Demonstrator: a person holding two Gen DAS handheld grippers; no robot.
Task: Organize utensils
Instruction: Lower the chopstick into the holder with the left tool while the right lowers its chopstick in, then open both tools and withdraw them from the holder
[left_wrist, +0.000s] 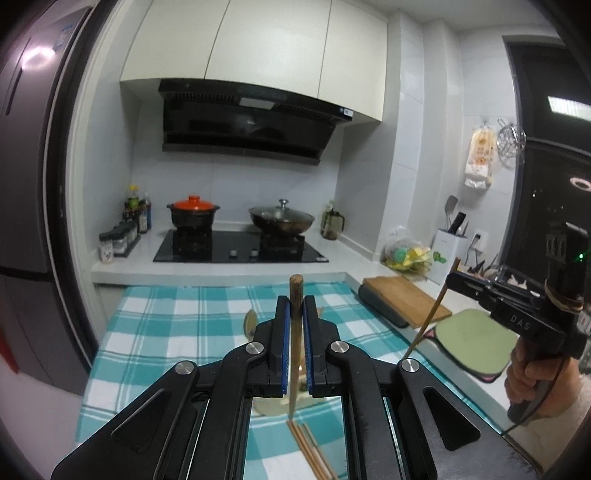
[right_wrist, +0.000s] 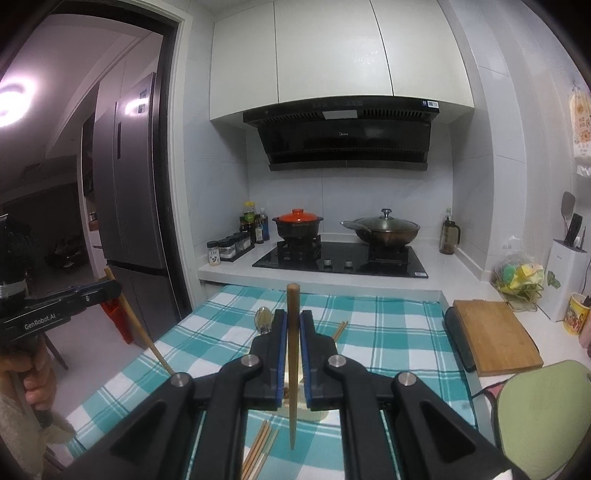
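Two slim wooden chopsticks are off the tabletop, one in each of my tongs. The left chopstick (left_wrist: 295, 332) stands near upright between the blue pads, its blunt end above the fingertips and its tapered tip hanging over the loose wooden chopsticks (left_wrist: 309, 448) lying on the teal-and-white checked cloth (left_wrist: 166, 321). My left tongs (left_wrist: 295, 312) are pinched on it, just below the top. The right chopstick (right_wrist: 292, 362) is held the same way — right tongs (right_wrist: 292, 325) pressed onto its upper shaft, tip pointing down toward further loose chopsticks (right_wrist: 260, 448) on the cloth. I judge the upright grip serves to match the two into a pair before setting them down. A metal spoon (right_wrist: 263, 318) lies on the cloth beyond the right tongs, not yet sorted. A bamboo cutting board (right_wrist: 495, 336) sits well apart at the right.
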